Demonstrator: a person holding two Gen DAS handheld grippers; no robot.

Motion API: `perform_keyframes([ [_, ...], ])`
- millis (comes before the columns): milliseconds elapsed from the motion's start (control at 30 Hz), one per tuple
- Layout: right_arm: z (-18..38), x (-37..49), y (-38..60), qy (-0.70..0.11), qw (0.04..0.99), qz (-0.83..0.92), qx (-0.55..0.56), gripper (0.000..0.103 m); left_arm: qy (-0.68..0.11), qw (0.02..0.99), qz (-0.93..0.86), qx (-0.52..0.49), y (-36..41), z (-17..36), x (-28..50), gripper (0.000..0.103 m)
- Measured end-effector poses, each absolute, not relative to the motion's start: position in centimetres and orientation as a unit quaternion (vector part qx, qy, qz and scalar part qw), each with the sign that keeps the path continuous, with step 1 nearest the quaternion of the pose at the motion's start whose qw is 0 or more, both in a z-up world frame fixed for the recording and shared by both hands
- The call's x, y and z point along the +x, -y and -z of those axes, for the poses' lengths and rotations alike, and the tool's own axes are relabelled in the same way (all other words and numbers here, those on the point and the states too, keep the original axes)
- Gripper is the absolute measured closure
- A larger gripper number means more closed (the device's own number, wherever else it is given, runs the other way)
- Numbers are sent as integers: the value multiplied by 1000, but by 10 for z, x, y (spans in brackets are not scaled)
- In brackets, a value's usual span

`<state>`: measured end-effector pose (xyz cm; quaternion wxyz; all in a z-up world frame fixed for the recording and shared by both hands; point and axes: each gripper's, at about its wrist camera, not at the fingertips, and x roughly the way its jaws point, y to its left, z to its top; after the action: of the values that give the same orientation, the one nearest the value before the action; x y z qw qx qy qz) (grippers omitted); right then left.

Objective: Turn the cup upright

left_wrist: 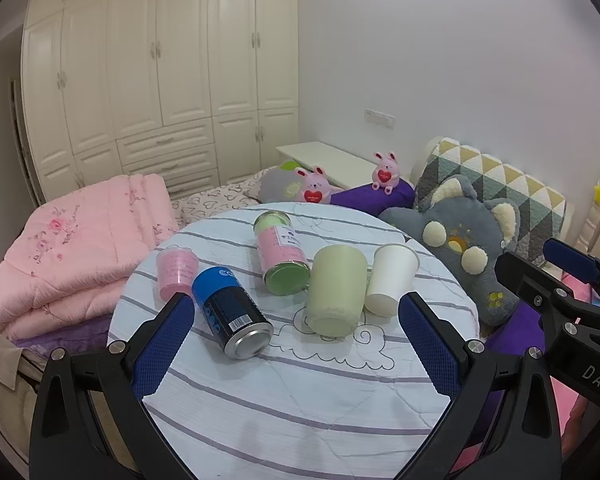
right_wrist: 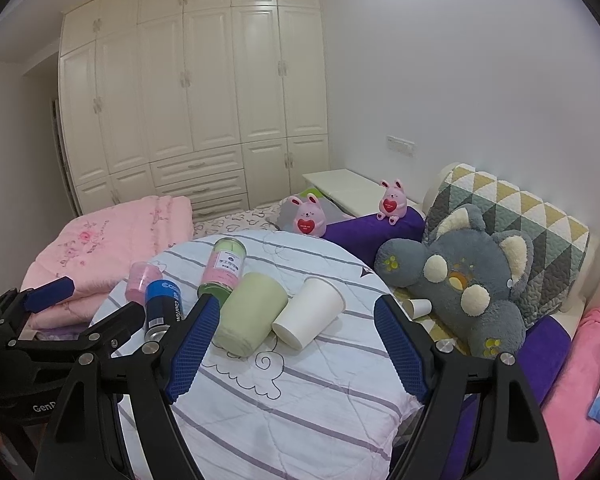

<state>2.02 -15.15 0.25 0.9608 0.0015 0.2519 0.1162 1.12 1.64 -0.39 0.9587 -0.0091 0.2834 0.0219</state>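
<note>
On a round table with a striped cloth (left_wrist: 300, 400) several containers lie on their sides: a pale green cup (left_wrist: 336, 290) (right_wrist: 250, 314), a white paper cup (left_wrist: 392, 280) (right_wrist: 310, 312), a blue can (left_wrist: 230, 312) (right_wrist: 164, 308), a pink-and-green tin (left_wrist: 282, 252) (right_wrist: 222, 272) and a small pink cup (left_wrist: 176, 270) (right_wrist: 138, 280). My left gripper (left_wrist: 296, 344) is open and empty, just short of the blue can and green cup. My right gripper (right_wrist: 296, 350) is open and empty, near the green and white cups.
A folded pink quilt (left_wrist: 80, 248) lies left of the table. A grey plush toy (left_wrist: 472, 240) and a patterned cushion (left_wrist: 500, 184) sit to the right on the bed. Another paper cup (right_wrist: 418, 307) lies beside the plush. White wardrobes stand behind.
</note>
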Motion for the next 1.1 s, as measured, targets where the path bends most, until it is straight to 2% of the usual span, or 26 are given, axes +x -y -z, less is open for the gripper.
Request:
perform_keyframes([
  [1100,15,41,153,-278,954,-113,11,22,-318,947,-30,-27,-34,25,31,0],
])
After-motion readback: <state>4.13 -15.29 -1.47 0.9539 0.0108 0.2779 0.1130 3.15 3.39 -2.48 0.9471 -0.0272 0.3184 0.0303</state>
